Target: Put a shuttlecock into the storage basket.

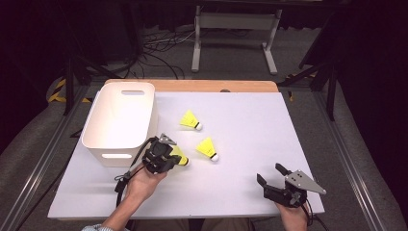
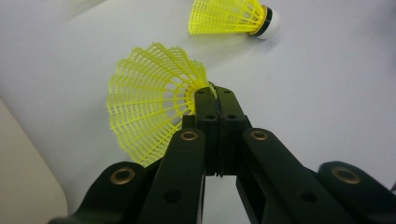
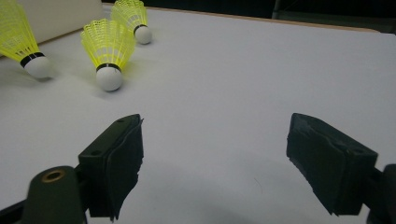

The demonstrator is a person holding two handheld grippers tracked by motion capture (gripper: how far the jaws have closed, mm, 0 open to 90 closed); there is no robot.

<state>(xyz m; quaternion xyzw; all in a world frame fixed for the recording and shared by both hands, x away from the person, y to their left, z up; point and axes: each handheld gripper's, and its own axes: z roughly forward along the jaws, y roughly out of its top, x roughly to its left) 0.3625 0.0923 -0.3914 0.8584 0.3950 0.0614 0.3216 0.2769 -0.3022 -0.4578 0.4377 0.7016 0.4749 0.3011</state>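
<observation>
Three yellow shuttlecocks with white cork tips are on the white table point(image 1: 250, 139). My left gripper point(image 1: 172, 155) point(image 2: 215, 91) is shut on the rim of one shuttlecock's skirt point(image 1: 180, 157) point(image 2: 149, 107), right beside the white bin point(image 1: 115, 155). A second shuttlecock point(image 1: 208, 148) point(image 2: 229, 16) point(image 3: 108, 51) lies just to the right of it. The third shuttlecock point(image 1: 190, 120) point(image 3: 133, 18) lies farther back. At the table's front right, my right gripper point(image 1: 270, 173) point(image 3: 215, 144) stands open, nothing between its jaws, pointing toward the shuttlecocks.
The white bin with handle slots stands at the table's left side, its inside bare. A wooden strip point(image 1: 192, 85) runs along the table's far edge. Beyond it are a white stand point(image 1: 235, 29) and cables on the floor.
</observation>
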